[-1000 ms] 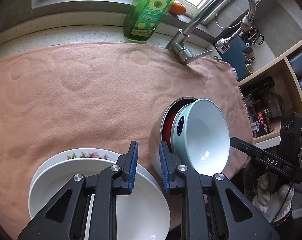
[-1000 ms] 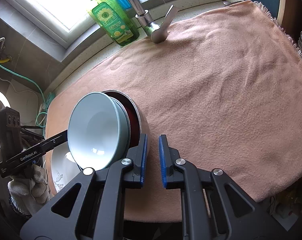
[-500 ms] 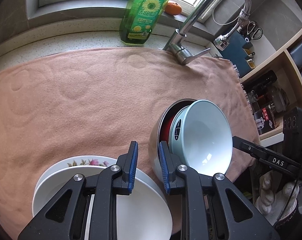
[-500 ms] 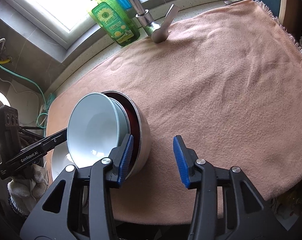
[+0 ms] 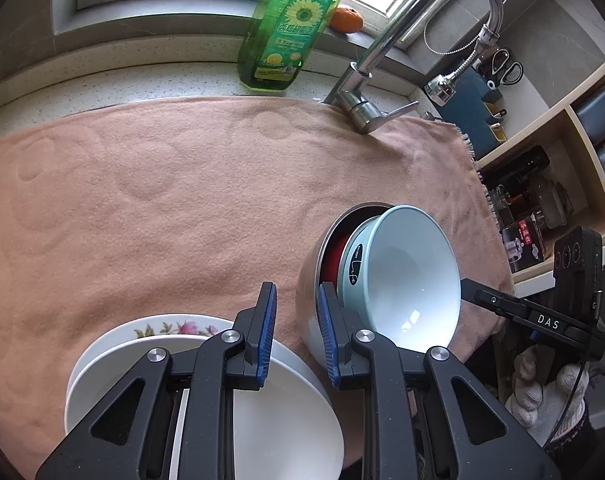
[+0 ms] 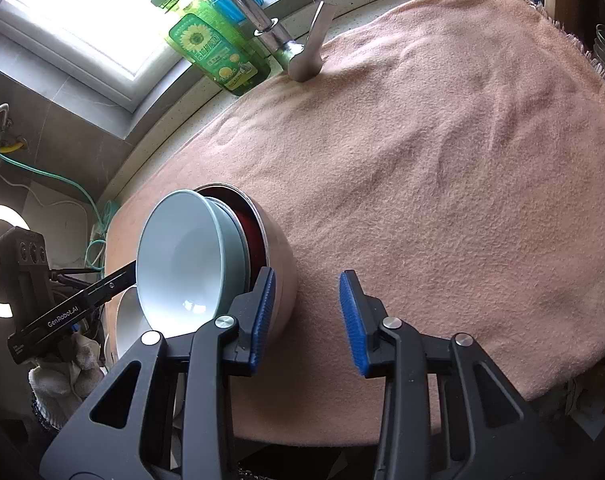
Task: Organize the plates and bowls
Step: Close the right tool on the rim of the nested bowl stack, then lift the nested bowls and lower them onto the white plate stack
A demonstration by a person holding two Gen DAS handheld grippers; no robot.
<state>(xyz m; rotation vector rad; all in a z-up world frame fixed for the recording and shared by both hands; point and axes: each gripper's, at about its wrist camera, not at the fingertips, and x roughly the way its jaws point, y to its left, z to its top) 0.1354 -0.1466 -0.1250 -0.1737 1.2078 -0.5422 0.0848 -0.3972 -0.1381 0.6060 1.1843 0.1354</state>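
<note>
Pale blue bowl (image 5: 406, 276) stands nested on its side inside a red bowl (image 5: 334, 252) and a steel bowl (image 5: 308, 300), near the front edge of the towel-covered surface (image 5: 162, 208). Two stacked white plates (image 5: 270, 412), the lower one floral, lie just beside them. The left gripper (image 5: 296, 334) holds nothing, its fingers slightly apart; the right gripper (image 6: 307, 316) gapes wide and empty beside the steel wall. A nudge from either could roll the tilted stack off the edge. Readable: "DAS" and "GenRobot.AI" on the grippers; the detergent bottle (image 5: 288, 28) carries a sunflower label.
</note>
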